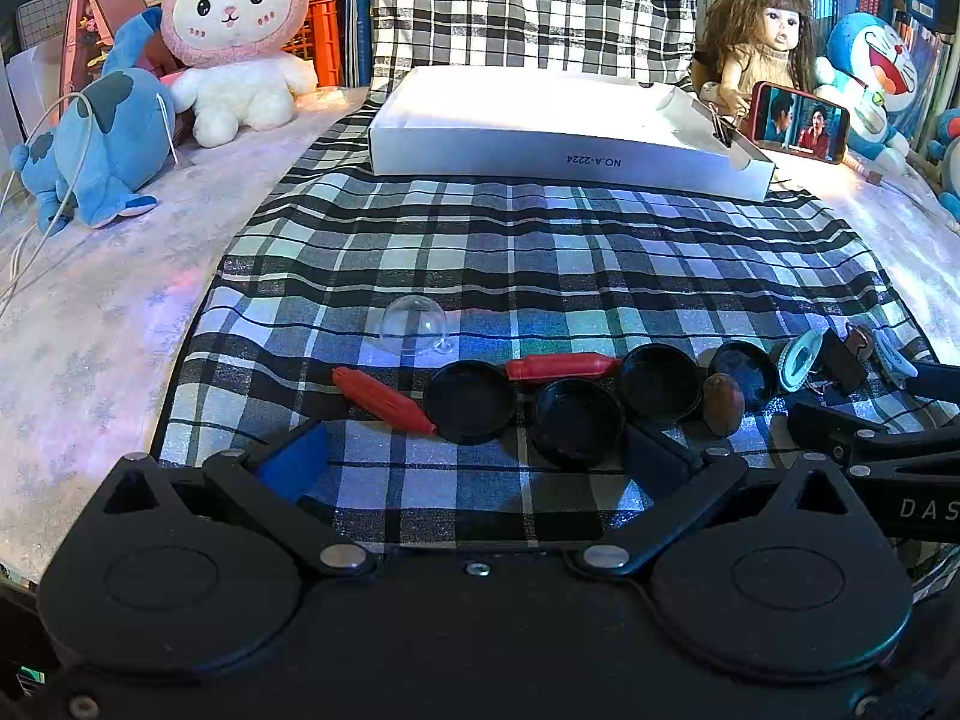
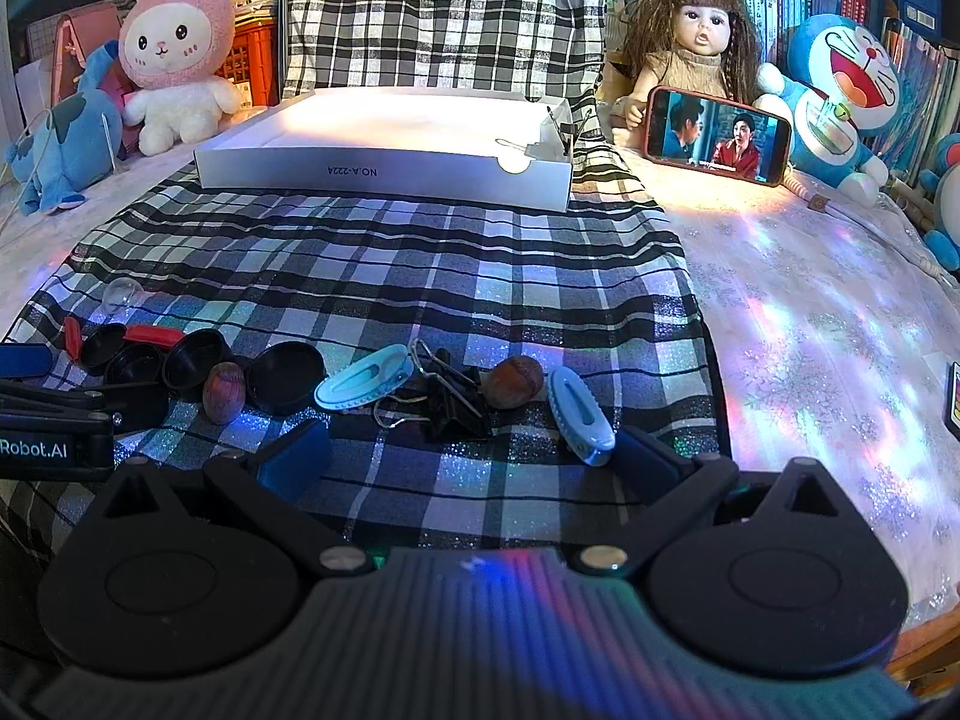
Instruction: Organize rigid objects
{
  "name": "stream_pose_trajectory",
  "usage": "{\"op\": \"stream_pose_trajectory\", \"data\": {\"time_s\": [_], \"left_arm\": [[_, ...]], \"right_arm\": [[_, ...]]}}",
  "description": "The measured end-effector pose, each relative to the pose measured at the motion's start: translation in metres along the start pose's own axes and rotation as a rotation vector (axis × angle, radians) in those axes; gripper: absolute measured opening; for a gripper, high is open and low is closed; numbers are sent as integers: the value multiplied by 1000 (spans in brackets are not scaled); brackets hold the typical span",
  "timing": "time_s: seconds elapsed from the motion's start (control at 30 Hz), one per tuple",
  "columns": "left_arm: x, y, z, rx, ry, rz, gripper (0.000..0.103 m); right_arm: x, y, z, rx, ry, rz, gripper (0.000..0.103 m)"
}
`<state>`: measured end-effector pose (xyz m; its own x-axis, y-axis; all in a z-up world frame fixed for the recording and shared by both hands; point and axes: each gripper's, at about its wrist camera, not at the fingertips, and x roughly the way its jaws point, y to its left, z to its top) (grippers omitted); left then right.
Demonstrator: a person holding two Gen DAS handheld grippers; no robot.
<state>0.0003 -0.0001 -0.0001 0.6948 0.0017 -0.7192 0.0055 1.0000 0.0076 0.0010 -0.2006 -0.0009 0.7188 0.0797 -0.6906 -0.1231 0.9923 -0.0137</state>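
both grippers sit low over the checked cloth (image 1: 540, 252), side by side, and both are wide open with nothing in them. the left gripper (image 1: 474, 459) faces four black lids (image 1: 472, 401), two red tubes (image 1: 384, 400), a clear ball (image 1: 414, 323) and a brown nut (image 1: 723, 403). the right gripper (image 2: 474, 459) faces two blue clips (image 2: 364, 384), black binder clips (image 2: 447, 399) and another brown nut (image 2: 513, 382). the white box (image 2: 384, 177) sits far back on the cloth, well apart from the little things. a phone (image 2: 717, 135) leans on a doll (image 2: 690, 42).
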Motion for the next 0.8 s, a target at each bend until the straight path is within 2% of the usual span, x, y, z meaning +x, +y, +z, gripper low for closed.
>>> {"op": "stream_pose_trajectory", "data": {"time_s": [0.57, 0.6, 0.67, 0.73, 0.8], "left_arm": [[-3, 4, -2, 21, -19, -13, 103], [-4, 4, -2, 20, -14, -15, 101], [-8, 4, -1, 18, -21, -26, 89], [-13, 4, -2, 25, -31, -37, 71], [-18, 3, -3, 33, -36, -54, 60]], "right_arm": [[-2, -1, -4, 10, -44, 0, 103], [-2, -1, -4, 9, -45, -1, 103], [-4, 0, -6, 10, -54, 1, 103], [-7, 0, -7, 9, -69, 15, 99], [-11, 0, -8, 5, -84, 29, 93]]}}
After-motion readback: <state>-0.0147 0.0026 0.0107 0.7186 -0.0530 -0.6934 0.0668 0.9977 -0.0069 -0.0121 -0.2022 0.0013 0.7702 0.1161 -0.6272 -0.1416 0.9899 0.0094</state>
